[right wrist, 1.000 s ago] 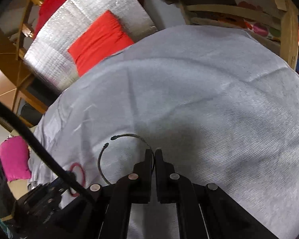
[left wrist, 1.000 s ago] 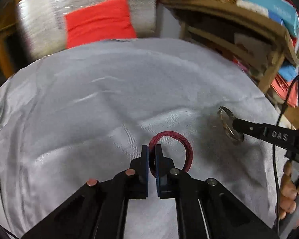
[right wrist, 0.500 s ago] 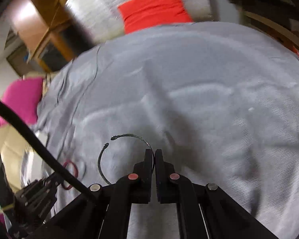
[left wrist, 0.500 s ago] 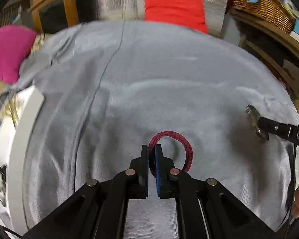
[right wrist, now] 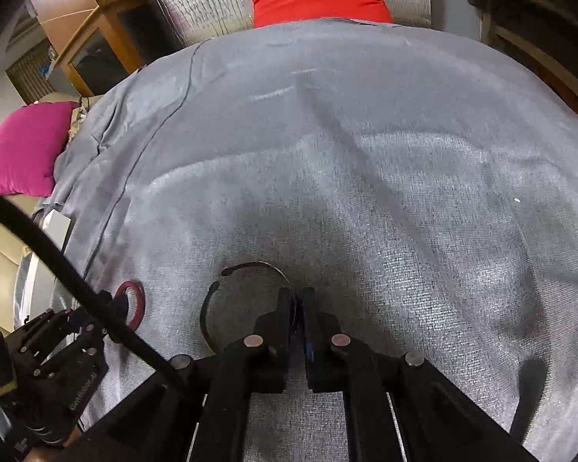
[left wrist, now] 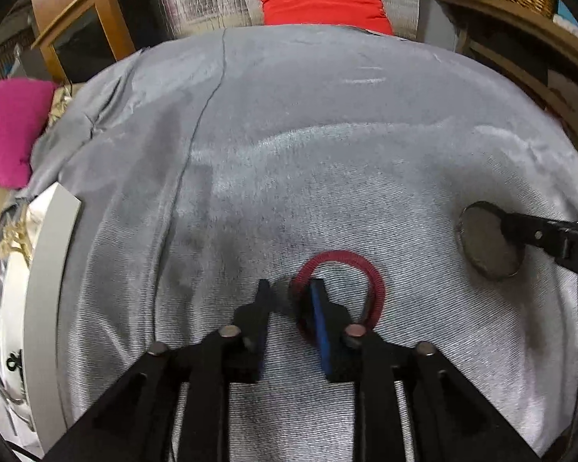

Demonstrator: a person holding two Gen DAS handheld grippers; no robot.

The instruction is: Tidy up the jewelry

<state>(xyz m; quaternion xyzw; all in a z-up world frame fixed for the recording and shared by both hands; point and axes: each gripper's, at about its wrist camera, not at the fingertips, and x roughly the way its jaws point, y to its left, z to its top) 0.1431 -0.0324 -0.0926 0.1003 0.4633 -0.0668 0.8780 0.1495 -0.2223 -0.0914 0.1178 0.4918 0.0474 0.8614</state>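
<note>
On the grey cloth [left wrist: 327, 154], the left gripper [left wrist: 289, 300] is opening, its pads apart, the red ring [left wrist: 339, 292] looped round its right finger. Beside it, the right gripper [right wrist: 296, 308] stays nearly closed, pinching a thin black open bangle [right wrist: 212, 304] that curves out to its left.

White letters "DA", cut off at the frame's right edge, on the right gripper [left wrist: 485, 246] arm.
</note>
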